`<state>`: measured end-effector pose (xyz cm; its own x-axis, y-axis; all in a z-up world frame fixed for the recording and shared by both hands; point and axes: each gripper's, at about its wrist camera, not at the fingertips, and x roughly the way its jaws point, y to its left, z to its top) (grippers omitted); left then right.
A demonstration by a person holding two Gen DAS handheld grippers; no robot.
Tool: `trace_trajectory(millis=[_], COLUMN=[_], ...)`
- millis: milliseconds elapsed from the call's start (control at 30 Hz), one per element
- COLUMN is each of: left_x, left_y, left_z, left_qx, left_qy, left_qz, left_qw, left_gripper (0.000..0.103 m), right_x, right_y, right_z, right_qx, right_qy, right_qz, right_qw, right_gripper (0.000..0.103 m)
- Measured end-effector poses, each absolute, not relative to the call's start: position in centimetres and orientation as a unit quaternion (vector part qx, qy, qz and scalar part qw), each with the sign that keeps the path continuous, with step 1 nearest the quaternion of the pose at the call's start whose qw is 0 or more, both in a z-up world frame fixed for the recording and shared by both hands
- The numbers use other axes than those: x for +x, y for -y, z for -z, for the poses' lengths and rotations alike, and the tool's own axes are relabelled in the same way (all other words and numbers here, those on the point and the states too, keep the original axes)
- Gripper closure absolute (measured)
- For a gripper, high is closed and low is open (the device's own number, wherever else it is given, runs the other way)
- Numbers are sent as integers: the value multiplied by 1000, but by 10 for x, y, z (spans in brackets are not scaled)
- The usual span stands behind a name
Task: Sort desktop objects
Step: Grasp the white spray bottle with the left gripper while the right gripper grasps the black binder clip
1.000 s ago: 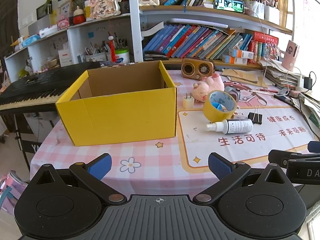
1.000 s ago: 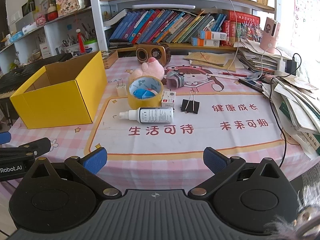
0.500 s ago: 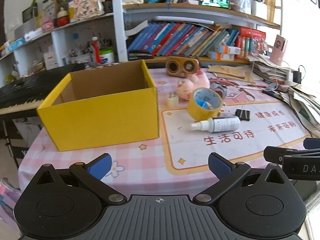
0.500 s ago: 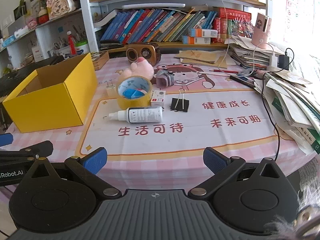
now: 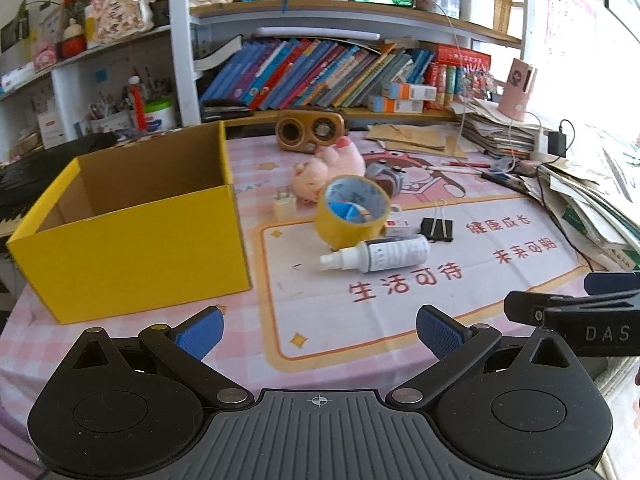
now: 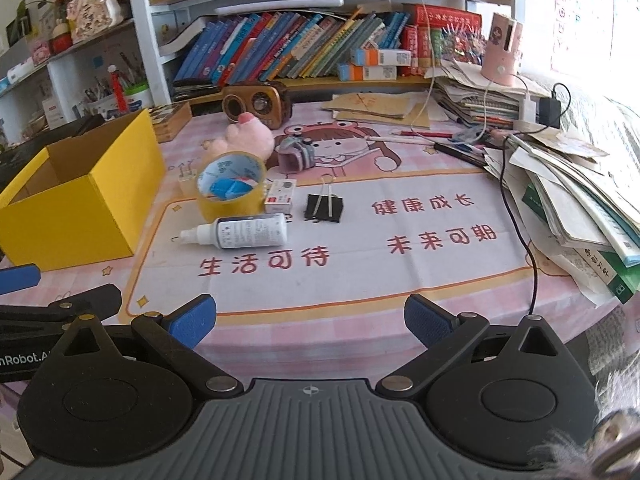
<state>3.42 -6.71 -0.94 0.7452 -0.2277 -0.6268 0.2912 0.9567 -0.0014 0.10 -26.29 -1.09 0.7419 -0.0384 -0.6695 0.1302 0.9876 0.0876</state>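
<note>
Both tongs hang low over the near edge of the surface [image 6: 360,280], side by side. The left tongs [image 5: 318,330] are spread wide and hold nothing; the right tongs [image 6: 310,320] are also wide apart and empty.

Seen from the right wrist, the white spray bottle [image 6: 240,233] lies on its side at about 11 o'clock from the right tongs, well apart, with its nozzle toward the yellow cardboard box [image 6: 76,196]. Just behind the bottle stands the yellow tape roll [image 6: 230,192], and the black binder clip [image 6: 325,207] lies at 12 o'clock. The pink plush pig [image 6: 246,138] lies further back.

From the left wrist, the box [image 5: 132,220] stands at 10 o'clock, and the bottle [image 5: 380,255] at about 1 o'clock.
</note>
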Motion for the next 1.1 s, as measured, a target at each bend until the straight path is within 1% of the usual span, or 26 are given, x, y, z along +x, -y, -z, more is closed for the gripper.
trace_trajectory(millis=[167,667,800,1000,1067,1100], left_x=[46,95,110,129,137,140], left_y=[82,127,137,147,148,149], left_z=[11,22,28,41,44,46], left_qx=[52,51,50,59,63,68], left_qy=[-331,-360,-375,-399,-402,-400], left_qz=[147,148,145,152,152,152], left_qw=[931,920,914,902,901,901], left_gripper=[0,0,0,1,6,7], right_x=[14,77,95,117,124,127], right_y=[276,324,337,348,351,351], right_z=[13,24,26,28,30,30], right_qx=[63,42,46,67,71,73], right_qy=[-362,-387,-395,-402,-405,-408], right_qz=[52,65,60,27,14,9], right_qw=[929,919,915,913,911,910], right_gripper=[0,0,3,13,17,18])
